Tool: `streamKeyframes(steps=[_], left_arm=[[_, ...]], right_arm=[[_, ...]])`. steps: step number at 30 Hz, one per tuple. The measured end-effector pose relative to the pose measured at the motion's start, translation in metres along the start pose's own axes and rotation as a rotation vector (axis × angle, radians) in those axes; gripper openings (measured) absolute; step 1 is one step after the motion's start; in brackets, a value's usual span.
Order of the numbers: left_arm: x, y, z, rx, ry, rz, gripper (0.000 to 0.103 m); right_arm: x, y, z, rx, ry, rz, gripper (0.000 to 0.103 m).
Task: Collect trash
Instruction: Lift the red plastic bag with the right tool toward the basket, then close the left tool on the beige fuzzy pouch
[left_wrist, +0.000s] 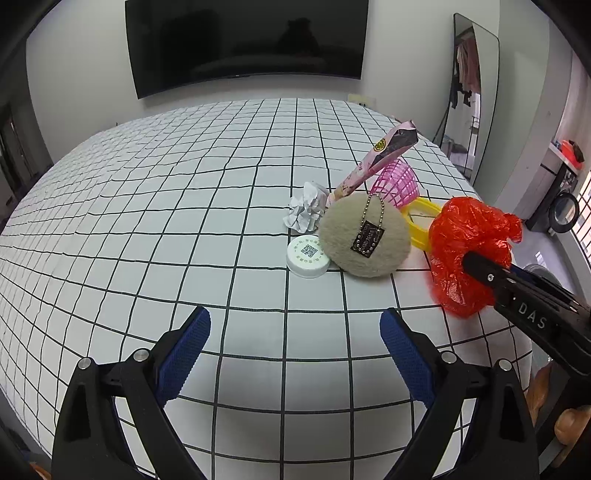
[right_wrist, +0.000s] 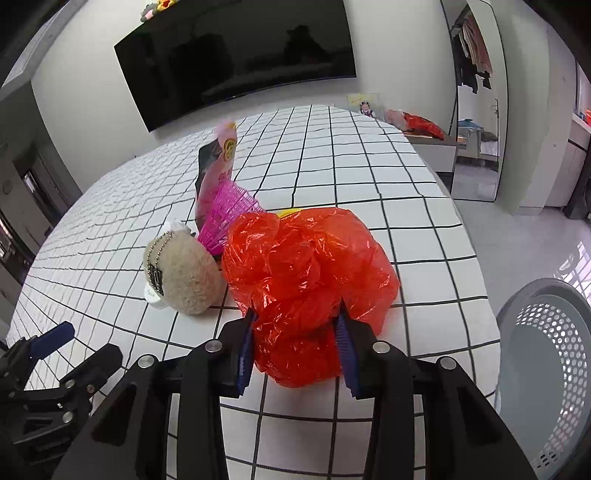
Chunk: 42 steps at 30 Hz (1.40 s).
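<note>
My right gripper (right_wrist: 297, 325) is shut on a crumpled red plastic bag (right_wrist: 306, 280), which also shows in the left wrist view (left_wrist: 465, 251), at the table's right side. My left gripper (left_wrist: 295, 325) is open and empty above the checked tablecloth (left_wrist: 184, 221), short of the pile. The pile holds a crumpled white paper ball (left_wrist: 306, 210), a white bottle cap (left_wrist: 308, 256), a beige plush keychain (left_wrist: 364, 240) and a pink snack wrapper (left_wrist: 380, 162). A grey perforated bin (right_wrist: 546, 365) stands off the table's right edge.
A pink plastic comb-like piece (left_wrist: 397, 181) and a yellow plastic piece (left_wrist: 421, 221) lie behind the plush. A black TV (left_wrist: 243, 40) hangs on the far wall. A mirror (left_wrist: 472, 99) leans at the right.
</note>
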<state>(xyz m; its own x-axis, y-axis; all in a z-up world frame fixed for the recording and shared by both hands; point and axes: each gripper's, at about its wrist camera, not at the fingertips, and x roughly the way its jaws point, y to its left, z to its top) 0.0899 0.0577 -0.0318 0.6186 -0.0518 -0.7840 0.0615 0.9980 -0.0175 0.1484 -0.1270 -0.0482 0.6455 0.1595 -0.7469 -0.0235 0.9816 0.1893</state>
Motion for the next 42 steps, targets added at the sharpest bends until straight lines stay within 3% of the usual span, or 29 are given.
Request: streamKeyframes(steps=[24, 42], left_arm=[[0.015, -0.06, 0.01, 0.06, 0.008, -0.034, 0.091], [0.046, -0.054, 0.036, 0.022, 0.017, -0.011, 0.091]], right_arm=[[-0.052, -0.074, -0.03, 0.11, -0.069, -0.109, 0.037], [-0.064, -0.081, -0.037, 0.136, -0.079, -0.076, 0.037]])
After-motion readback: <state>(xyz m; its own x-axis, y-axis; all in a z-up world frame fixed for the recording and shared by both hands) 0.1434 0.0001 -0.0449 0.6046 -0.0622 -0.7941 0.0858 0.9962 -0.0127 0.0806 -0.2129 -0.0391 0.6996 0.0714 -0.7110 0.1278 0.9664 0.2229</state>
